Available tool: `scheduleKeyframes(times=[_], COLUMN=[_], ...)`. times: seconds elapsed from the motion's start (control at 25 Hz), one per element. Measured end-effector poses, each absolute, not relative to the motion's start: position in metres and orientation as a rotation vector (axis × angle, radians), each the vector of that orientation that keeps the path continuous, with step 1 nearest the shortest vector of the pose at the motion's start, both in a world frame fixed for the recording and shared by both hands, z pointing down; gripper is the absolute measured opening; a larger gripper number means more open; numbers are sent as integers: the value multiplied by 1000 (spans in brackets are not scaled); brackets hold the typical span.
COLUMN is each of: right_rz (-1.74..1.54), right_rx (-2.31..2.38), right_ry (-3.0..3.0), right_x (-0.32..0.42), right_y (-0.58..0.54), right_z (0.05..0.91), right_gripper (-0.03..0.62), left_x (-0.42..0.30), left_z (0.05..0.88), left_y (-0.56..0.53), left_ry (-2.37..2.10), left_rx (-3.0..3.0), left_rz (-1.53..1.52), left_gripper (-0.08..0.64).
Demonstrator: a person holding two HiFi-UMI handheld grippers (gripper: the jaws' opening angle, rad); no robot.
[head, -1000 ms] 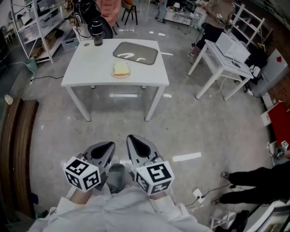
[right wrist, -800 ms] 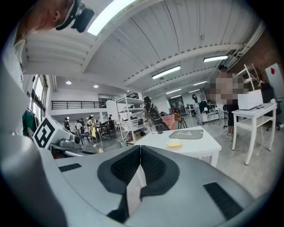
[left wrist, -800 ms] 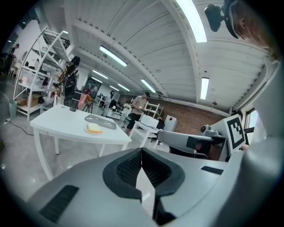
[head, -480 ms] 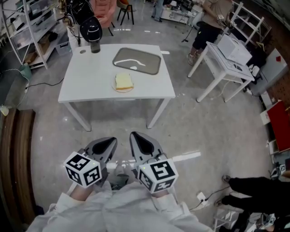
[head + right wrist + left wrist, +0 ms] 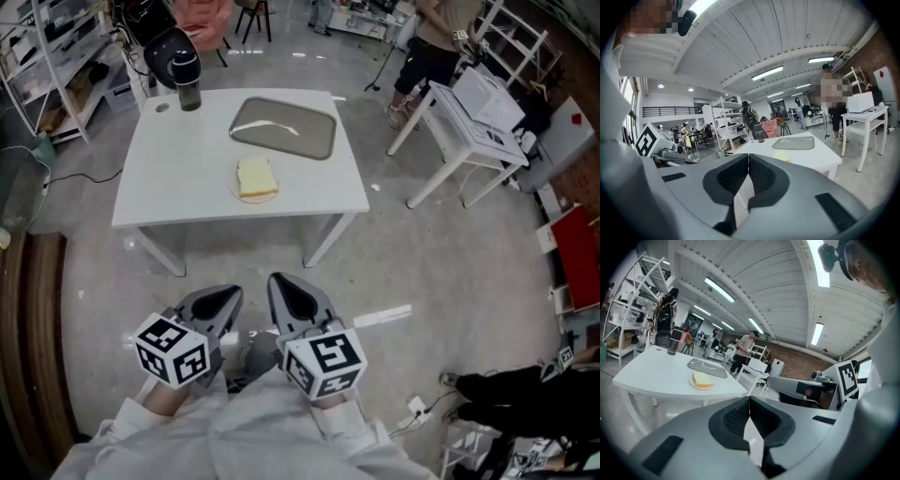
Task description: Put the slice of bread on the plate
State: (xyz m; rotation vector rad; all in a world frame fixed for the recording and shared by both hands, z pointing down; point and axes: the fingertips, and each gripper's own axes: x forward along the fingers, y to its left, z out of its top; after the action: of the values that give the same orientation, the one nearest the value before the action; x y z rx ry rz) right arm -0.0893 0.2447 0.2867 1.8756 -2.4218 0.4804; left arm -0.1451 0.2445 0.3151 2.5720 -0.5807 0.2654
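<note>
A slice of bread (image 5: 255, 176) lies on a small plate (image 5: 234, 191) near the middle of a white table (image 5: 169, 178). The left gripper view shows the bread (image 5: 704, 379) on its plate (image 5: 700, 386) some way ahead. My left gripper (image 5: 216, 303) and right gripper (image 5: 288, 294) are held close to my body, well short of the table, over the floor. Both are shut with nothing between the jaws. The right gripper view shows the table (image 5: 806, 157) ahead, the bread mostly hidden behind the jaws.
A grey tray (image 5: 283, 127) lies on the table behind the plate. A dark cup (image 5: 188, 94) stands at the table's far left corner. A second white table (image 5: 464, 117) is to the right, shelving (image 5: 37, 47) to the left, a person (image 5: 431, 37) beyond.
The table and bread sit lower and larger in the head view than a second ago, so I have come closer. Both grippers keep their pose, shut.
</note>
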Motion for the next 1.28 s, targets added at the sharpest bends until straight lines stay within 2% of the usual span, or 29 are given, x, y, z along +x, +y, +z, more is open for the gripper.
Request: scheduleKeyframes(times=[0.44, 1.28], right_rz=[499, 527], right_rx=[1856, 1690], right_ry=[-2437, -2540], right_x=[-71, 30], right_y=[177, -13], right_z=[291, 289], right_gripper=[12, 12], left_x=[-130, -31], left_z=[324, 320], left_y=[177, -9], left_ry=[-614, -756], left_rx=[2544, 2494], left_rz=[268, 242], left_gripper=[9, 9])
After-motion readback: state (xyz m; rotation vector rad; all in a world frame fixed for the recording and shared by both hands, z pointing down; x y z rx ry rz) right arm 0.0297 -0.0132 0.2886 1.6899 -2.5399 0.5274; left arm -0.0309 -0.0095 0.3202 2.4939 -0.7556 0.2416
